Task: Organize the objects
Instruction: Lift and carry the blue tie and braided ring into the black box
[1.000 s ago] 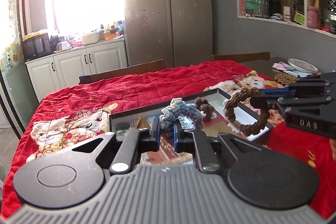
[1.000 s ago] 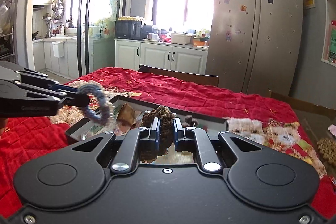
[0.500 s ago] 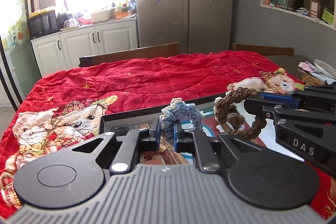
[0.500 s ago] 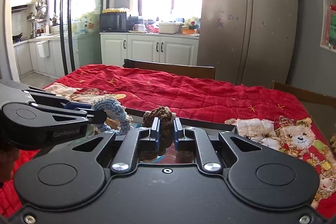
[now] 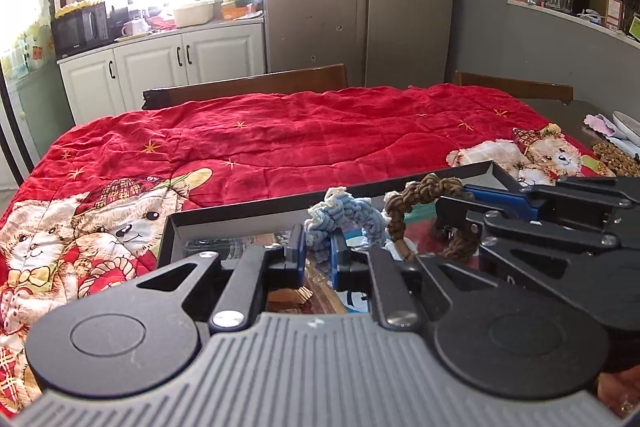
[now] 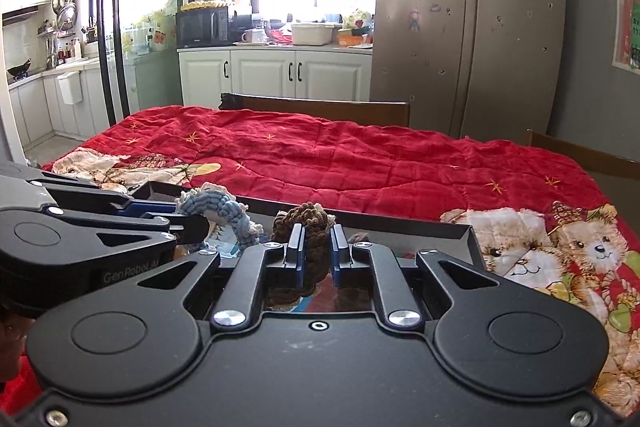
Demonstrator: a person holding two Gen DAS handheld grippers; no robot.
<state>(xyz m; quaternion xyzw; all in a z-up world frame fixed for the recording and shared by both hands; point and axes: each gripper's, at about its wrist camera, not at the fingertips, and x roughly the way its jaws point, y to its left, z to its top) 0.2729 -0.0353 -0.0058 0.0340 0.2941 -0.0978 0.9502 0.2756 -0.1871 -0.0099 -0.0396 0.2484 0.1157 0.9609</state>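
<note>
Left gripper [image 5: 318,253] clamps the blue ring [image 5: 344,217] and right gripper [image 6: 314,255] the brown ring [image 6: 306,227], both over the tray [image 5: 240,213]; soft, light rope, best pinched across the braid.

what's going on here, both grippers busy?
Yes. A person holds a gripper in each hand over a black tray on a red blanket. The left gripper is shut on a blue braided ring; the right gripper is shut on a brown braided ring. Both rings hang side by side just above the tray, not yet set down.
</note>
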